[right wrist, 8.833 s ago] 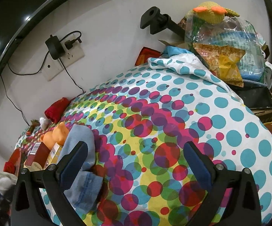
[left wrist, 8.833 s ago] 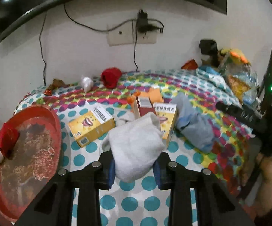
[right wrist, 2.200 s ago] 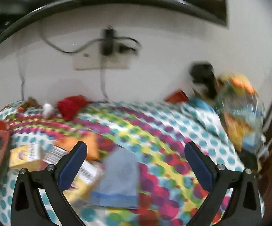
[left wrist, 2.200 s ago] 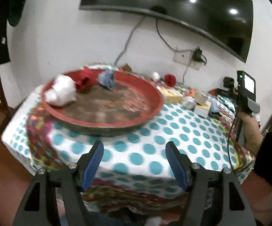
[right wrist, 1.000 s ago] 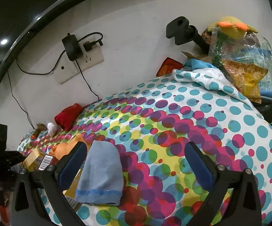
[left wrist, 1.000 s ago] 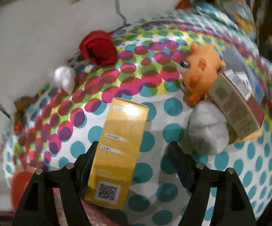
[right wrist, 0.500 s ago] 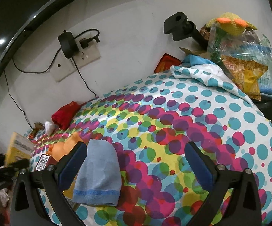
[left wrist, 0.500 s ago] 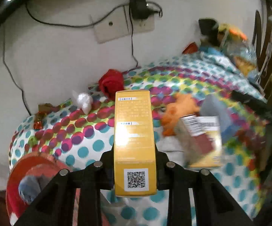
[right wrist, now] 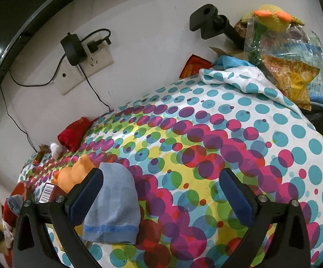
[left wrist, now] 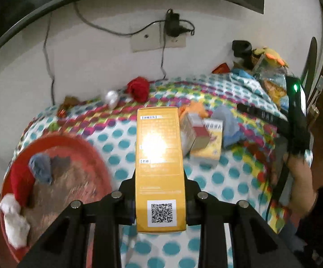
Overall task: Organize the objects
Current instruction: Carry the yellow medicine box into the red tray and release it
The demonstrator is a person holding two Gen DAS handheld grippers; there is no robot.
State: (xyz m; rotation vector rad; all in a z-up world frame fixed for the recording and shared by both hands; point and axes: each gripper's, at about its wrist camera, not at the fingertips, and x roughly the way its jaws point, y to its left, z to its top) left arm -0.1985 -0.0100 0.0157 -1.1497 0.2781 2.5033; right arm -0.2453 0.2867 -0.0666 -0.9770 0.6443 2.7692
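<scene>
Yellow-orange box (left wrist: pixel 160 167) with white QR label; red tray (left wrist: pixel 90 154); white tablecloth (right wrist: pixel 239 134) with teal, magenta, yellow-green dots; pale blue sock (right wrist: pixel 114 203), darker blue band; orange toy (right wrist: pixel 74 174); red cloth (right wrist: pixel 73 134).

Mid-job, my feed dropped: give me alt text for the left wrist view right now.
The left gripper is clamped on a yellow box held above a polka-dot tablecloth. A red tray with socks sits lower left; more boxes and a blue sock lie beyond.
</scene>
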